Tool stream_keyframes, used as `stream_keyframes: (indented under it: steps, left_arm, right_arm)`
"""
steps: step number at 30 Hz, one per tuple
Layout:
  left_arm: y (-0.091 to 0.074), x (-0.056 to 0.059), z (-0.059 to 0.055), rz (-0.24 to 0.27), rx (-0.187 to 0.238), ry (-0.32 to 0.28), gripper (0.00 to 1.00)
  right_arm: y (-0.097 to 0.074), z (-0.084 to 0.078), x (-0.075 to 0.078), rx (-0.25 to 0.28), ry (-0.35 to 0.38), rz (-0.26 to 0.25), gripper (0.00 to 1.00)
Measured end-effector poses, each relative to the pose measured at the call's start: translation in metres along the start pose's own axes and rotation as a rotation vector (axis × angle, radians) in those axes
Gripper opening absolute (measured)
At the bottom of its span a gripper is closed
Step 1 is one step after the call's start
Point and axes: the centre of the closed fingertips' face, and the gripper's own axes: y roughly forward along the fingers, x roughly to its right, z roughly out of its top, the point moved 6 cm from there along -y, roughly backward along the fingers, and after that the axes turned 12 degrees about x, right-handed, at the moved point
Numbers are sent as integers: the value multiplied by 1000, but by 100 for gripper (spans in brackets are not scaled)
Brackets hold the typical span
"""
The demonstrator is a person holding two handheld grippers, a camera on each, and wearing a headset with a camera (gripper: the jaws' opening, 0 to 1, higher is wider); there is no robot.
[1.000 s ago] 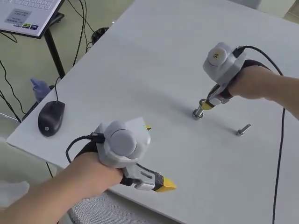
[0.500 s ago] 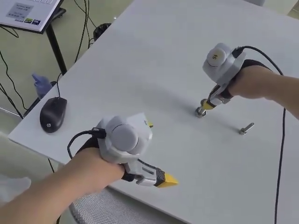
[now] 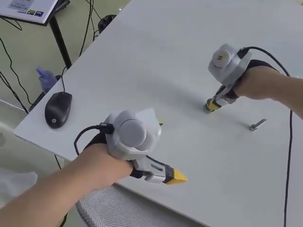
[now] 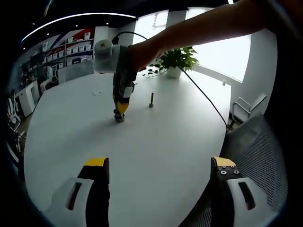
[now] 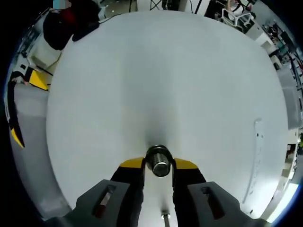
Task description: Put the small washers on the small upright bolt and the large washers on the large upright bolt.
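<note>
The large upright bolt [image 5: 159, 161] stands on the white table [image 3: 156, 61]. My right gripper [image 5: 160, 163] comes down over it, jaws pressed against a large washer ringing the bolt's top. In the head view that right gripper [image 3: 213, 105] hides most of the bolt, and the left gripper view shows its yellow tip on the large bolt [image 4: 119, 115]. The small bolt [image 3: 259, 124] stands upright, apart to the right, and appears again as the small bolt [image 4: 151, 99]. My left gripper [image 3: 176, 178] hovers over the table's near edge, open, with nothing between its fingers [image 4: 97, 165].
A black mouse [image 3: 58, 109] lies at the table's left corner. A laptop [image 3: 28, 8] on a stand and cables are beyond it on the left. A grey mesh chair [image 3: 118, 213] sits below the near edge. A potted plant [image 4: 177, 59] stands at the far end.
The head camera has shifted. My right gripper's tip has come from beside the large bolt to right over it. The left gripper holds about the same place.
</note>
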Motion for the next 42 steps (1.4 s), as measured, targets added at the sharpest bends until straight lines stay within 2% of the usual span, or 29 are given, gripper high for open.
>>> stream_keyframes:
  steps: [7,10,15,25,28,34,39,42]
  left_arm:
    - [0,-1,-1,-1,-4,-6,87]
    - [0,0,-4,-5,-16,-10,86]
    - [-1,2,-3,-9,-8,-20,85]
    - [-1,5,-6,-14,-24,-19,84]
    - [-2,6,-6,-19,-31,-15,83]
    - [-4,7,-5,-22,-36,-11,82]
    - [-7,7,-5,-18,-29,-16,82]
    - [-8,8,-4,-22,-31,-14,82]
  right_arm:
    - [10,-4,0,-3,8,0,22]
    - [9,-4,-3,3,11,-2,22]
    - [11,-4,-8,6,12,3,22]
    - [6,0,-17,7,-1,5,23]
    - [9,-1,-10,7,0,6,23]
    - [10,1,-8,10,-1,-7,25]
    - [12,7,-1,41,-10,-15,38]
    - [6,8,-1,52,-11,-20,39]
